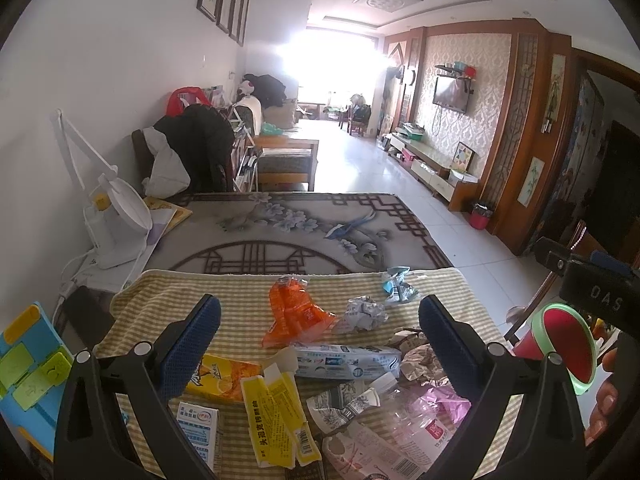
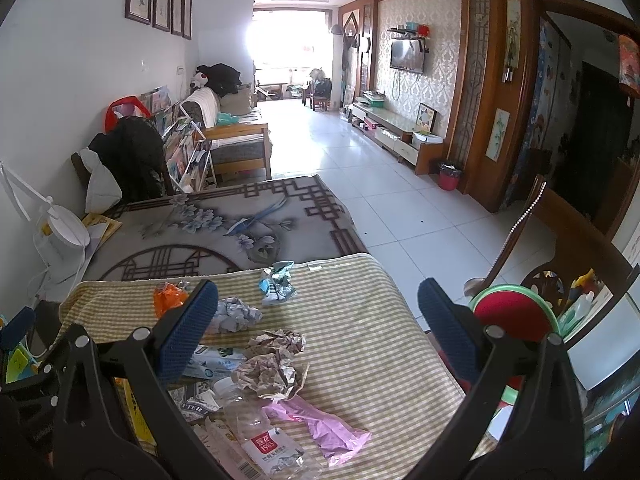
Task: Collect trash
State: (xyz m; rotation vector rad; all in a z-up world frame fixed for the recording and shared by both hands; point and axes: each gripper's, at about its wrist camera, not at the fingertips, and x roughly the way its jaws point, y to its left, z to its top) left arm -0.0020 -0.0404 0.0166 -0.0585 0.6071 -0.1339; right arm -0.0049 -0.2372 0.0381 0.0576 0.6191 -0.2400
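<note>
Sunlit living room stretches beyond our surface [image 1: 472,300], where a yellow checked cloth carries the trash. Both tongs hang released and empty: our left tongs [image 1: 320,344] over the pile, our right tongs [image 2: 318,326] likewise. Between the left tongs lie an orange wrapper [image 1: 296,316], a crumpled paper ball [image 1: 362,314] and a toothpaste box [image 1: 348,362]; nearer us, a crushed plastic bottle [image 2: 260,436] and a pink bag [image 2: 324,428]. All of it looks light and crushable; we would pinch the paper ball across its middle. A red bin [image 2: 514,316] waits just right of the right tongs. A desk lamp [image 1: 116,216] stands well left.
</note>
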